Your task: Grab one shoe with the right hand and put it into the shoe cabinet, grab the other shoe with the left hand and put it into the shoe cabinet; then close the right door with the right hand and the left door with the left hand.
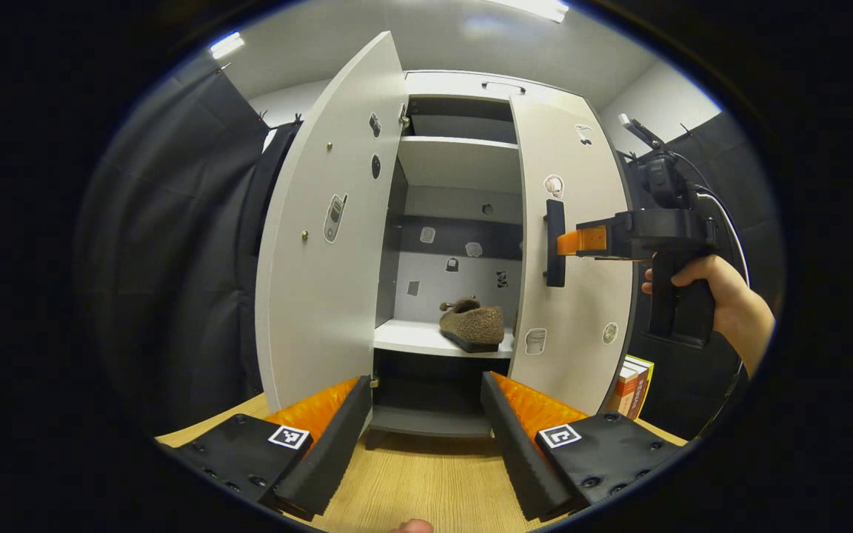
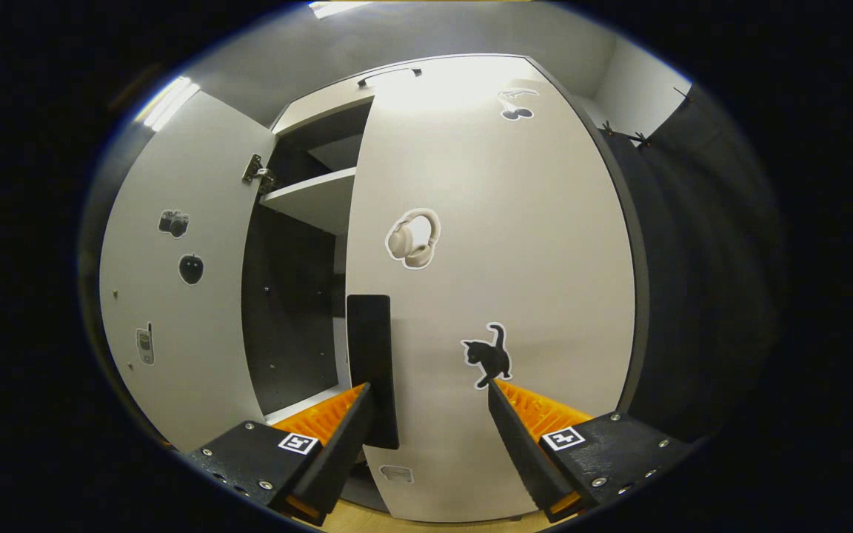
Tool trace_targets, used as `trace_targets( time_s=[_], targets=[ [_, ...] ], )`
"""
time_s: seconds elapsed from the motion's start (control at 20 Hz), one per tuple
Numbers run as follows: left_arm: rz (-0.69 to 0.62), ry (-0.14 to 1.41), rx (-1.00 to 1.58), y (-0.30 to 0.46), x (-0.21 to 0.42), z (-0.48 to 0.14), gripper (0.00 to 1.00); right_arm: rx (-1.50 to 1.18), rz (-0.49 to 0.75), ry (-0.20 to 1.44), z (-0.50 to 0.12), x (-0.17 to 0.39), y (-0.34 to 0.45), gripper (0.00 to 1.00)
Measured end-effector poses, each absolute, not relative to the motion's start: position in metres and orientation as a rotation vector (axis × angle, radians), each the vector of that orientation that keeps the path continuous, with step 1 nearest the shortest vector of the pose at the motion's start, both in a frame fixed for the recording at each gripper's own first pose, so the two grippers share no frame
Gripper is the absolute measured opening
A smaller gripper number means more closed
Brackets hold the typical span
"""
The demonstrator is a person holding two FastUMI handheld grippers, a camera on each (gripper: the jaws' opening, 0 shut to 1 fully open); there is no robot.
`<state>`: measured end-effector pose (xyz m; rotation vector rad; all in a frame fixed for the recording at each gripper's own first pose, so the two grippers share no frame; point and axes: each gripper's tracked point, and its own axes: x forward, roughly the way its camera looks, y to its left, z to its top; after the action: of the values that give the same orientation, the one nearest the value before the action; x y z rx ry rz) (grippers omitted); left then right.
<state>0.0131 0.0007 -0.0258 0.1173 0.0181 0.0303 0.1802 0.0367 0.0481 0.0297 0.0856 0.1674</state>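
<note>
Black cloth hangs on both sides of the booth, and pale wood flooring [image 1: 426,474] runs up to the tall white shoe cabinet [image 1: 463,85] we face. On its white middle shelf [image 1: 415,337] sits a fuzzy brown slipper-like shoe [image 1: 473,324], toward the right part of the opening; we cannot tell whether a second shoe lies behind it. Small stickers dot the cabinet's grey back wall.

Our left gripper [image 1: 426,414] hangs low in front of the opening, its jaws spread wide with nothing between them. Just beside it the white left door [image 1: 323,229] stands swung wide open, stickers on its inner face.

The white right door [image 1: 582,244] is nearly shut, leaving a gap at the middle. Our right gripper [image 2: 430,403] is at that door's face, jaws apart; its left finger lies right by the black vertical handle [image 2: 372,355], though we cannot tell if it touches. In the left gripper view we see a hand [image 1: 715,296] holding that gripper level, its tip at the handle.

Some orange and white books [image 1: 634,385] stand on the floor beside the cabinet's right side.
</note>
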Motion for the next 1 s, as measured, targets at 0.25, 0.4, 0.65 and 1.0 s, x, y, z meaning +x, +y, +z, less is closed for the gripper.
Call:
trace_targets(
  time_s=[0.25, 0.4, 0.65, 1.0],
  targets=[
    [0.037, 0.015, 0.118, 0.004, 0.008, -0.024, 0.97, -0.013, 0.156, 0.079, 0.047, 0.185, 0.037, 0.94],
    [0.042, 0.022, 0.117, 0.005, 0.005, -0.026, 0.97, -0.003, 0.138, 0.04, 0.06, 0.177, 0.031, 0.94],
    [0.03, 0.016, 0.118, 0.0, 0.002, -0.024, 0.95, -0.005, 0.128, -0.003, 0.083, 0.135, 0.011, 0.94],
    [-0.007, 0.008, 0.119, -0.016, 0.001, -0.023, 0.94, -0.048, 0.068, -0.009, 0.076, 0.067, -0.02, 0.94]
  ],
)
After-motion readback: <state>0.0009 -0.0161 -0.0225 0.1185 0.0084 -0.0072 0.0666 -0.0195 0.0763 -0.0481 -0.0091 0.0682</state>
